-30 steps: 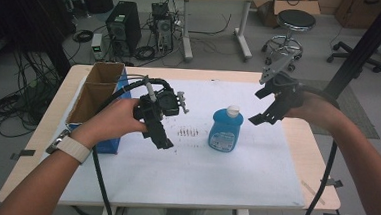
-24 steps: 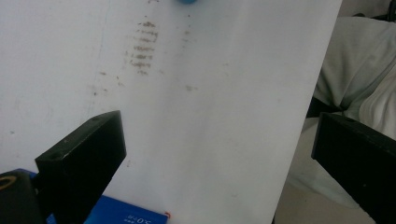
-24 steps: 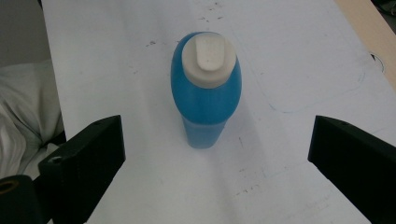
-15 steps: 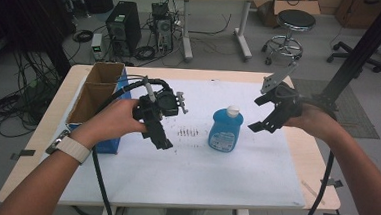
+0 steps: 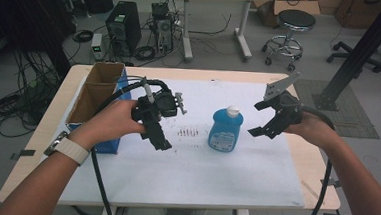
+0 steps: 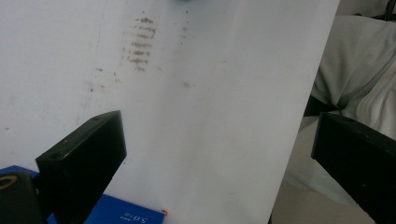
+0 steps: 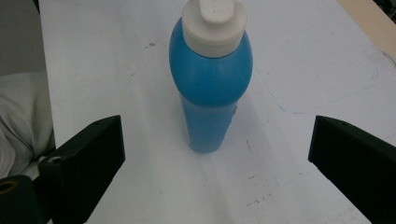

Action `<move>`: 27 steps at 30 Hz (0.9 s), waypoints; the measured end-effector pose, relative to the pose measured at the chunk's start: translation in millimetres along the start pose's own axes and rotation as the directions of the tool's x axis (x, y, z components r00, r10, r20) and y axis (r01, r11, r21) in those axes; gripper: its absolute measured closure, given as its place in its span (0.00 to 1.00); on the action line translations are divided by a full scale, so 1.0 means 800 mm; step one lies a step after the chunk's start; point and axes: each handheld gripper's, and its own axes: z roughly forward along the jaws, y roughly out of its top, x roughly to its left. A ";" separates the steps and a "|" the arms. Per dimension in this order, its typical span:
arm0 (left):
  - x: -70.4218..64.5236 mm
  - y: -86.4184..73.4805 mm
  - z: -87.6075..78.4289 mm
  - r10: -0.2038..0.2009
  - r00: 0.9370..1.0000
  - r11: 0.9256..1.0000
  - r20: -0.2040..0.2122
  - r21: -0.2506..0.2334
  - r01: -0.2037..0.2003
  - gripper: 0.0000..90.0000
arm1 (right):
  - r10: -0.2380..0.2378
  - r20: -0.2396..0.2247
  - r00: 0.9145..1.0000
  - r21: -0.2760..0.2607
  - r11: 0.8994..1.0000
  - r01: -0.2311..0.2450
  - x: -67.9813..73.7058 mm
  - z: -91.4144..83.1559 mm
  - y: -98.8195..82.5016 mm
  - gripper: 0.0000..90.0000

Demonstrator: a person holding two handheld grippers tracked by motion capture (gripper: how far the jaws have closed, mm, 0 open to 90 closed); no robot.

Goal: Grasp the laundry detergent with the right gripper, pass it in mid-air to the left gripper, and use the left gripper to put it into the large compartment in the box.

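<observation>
On the white table sheet [image 5: 188, 187] we see the cardboard box [image 5: 99, 89] at left, blue bottle [image 5: 226, 128] upright mid-table. Our right gripper [image 5: 262, 119] is near it, jaws wide, empty. Left gripper [image 5: 162, 145] is also wide, empty, over bare sheet. Grasp not yet made; everything is left.

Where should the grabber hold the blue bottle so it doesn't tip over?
Probably round the straight lower body of the bottle, below the bulging shoulder and white cap. It stands upright, so come in level from its right, where the right gripper already faces it with jaws wide open, one jaw on each side.
</observation>
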 end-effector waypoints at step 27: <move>-0.001 0.000 0.004 -0.005 1.000 1.000 0.008 -0.002 0.005 0.04 | 0.022 -0.003 1.000 -0.135 0.991 -0.022 -0.001 0.020 -0.038 0.03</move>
